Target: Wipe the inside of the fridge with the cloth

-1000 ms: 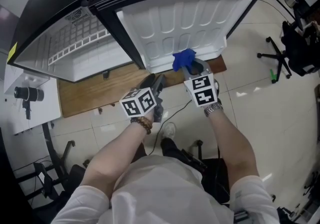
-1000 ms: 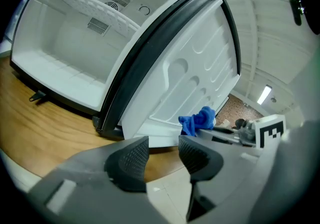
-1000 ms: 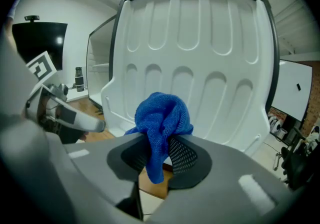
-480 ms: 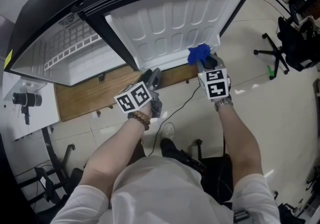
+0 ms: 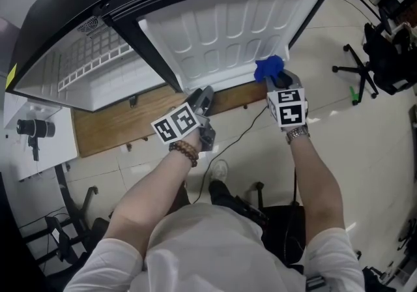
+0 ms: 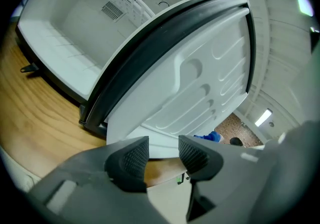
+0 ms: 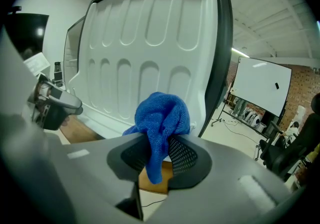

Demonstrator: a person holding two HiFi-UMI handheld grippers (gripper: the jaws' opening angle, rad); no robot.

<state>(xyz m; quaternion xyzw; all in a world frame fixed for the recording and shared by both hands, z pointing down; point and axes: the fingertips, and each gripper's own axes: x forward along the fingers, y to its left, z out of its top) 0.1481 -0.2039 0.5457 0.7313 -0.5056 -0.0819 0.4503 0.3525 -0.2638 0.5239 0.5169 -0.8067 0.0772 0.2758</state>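
Black compact fridge with white interior (image 5: 98, 72) sits on a brown wooden board (image 5: 111, 124) on the tiled floor (image 5: 365, 154), door swung wide open. The white moulded door liner (image 5: 228, 27) faces you. Your right claw (image 5: 277, 79) is clamped on the bright blue terry cloth (image 5: 268, 66): the cloth is bunched above the pads, with a tail hanging down between them. The cloth is at the liner's lower right corner, next to the black door seal (image 7: 220, 58); can't confirm contact with the plastic. Your left claw (image 5: 202, 98) is apart with nothing gripped, only board and door edge showing through the gap. It's aimed at the door's bottom edge, left of the right claw, clear of the cloth.
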